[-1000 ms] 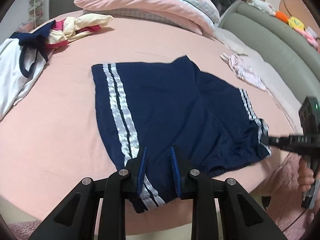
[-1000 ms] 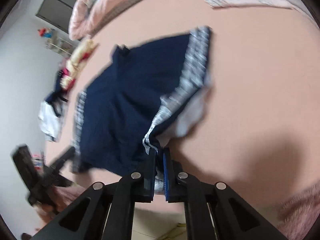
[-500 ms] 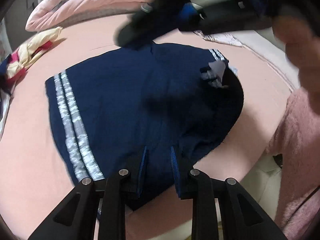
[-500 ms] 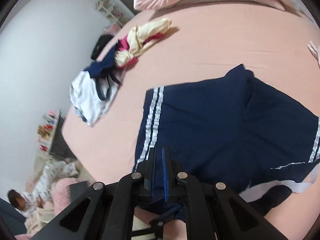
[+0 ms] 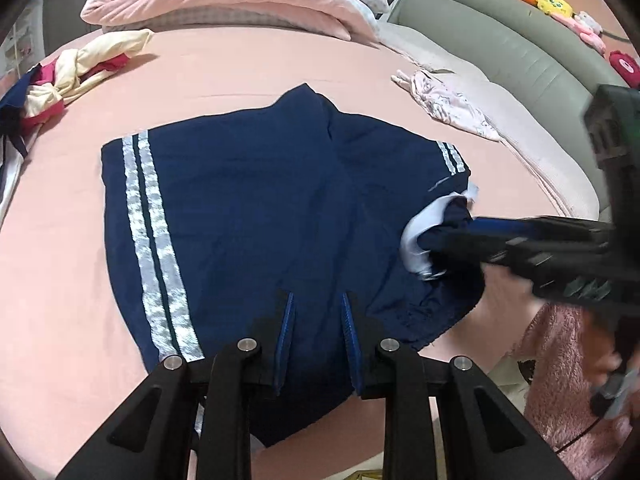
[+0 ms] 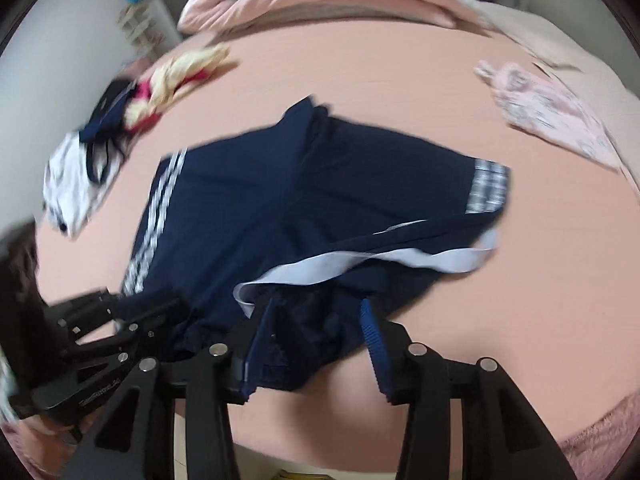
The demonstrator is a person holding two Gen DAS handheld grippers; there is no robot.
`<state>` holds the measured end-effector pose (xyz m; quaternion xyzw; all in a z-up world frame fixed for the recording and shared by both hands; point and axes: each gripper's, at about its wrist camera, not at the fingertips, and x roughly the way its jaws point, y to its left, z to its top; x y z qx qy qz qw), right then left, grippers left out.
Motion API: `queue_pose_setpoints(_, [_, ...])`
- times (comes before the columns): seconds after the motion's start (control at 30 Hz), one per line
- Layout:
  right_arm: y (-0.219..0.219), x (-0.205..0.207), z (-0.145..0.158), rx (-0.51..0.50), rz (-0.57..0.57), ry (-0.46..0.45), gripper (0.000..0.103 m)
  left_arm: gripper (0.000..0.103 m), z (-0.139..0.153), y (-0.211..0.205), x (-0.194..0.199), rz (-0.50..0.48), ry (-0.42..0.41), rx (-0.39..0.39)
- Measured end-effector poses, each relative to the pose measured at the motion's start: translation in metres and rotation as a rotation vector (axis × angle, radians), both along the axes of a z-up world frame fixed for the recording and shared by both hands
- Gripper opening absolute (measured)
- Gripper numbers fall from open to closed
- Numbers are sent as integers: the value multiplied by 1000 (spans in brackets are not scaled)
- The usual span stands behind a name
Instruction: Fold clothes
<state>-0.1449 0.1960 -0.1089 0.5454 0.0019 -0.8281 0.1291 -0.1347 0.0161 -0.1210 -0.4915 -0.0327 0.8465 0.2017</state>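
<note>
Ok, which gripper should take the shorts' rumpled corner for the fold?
Probably right: the right gripper is open astride that bunched corner of the navy shorts; the left gripper sits open at mid-waistband.

Navy shorts (image 5: 248, 216) (white side stripes), pink sheet (image 5: 56, 280), grey headboard (image 5: 500, 48)

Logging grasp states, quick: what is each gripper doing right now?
Left gripper: open, jaws apart over the navy shorts, holding nothing.
Right gripper: open, jaws wide around the shorts' bunched edge.
</note>
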Motion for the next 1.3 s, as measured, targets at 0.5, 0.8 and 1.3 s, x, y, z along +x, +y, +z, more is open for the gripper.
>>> queue_pose_setpoints(0.5, [-18,25,-15,171,112,67,48,21,-6,-16,-1,53,-47,22])
queue_pose_setpoints(0.8, [40,29,10,36,-50,120,7,21,-10,-15,5,-19,-56,-21])
queue_pose_setpoints(1.3, [-77,17,-24,-130,379,-76,17,22,-6,-115,6,290,-158,323])
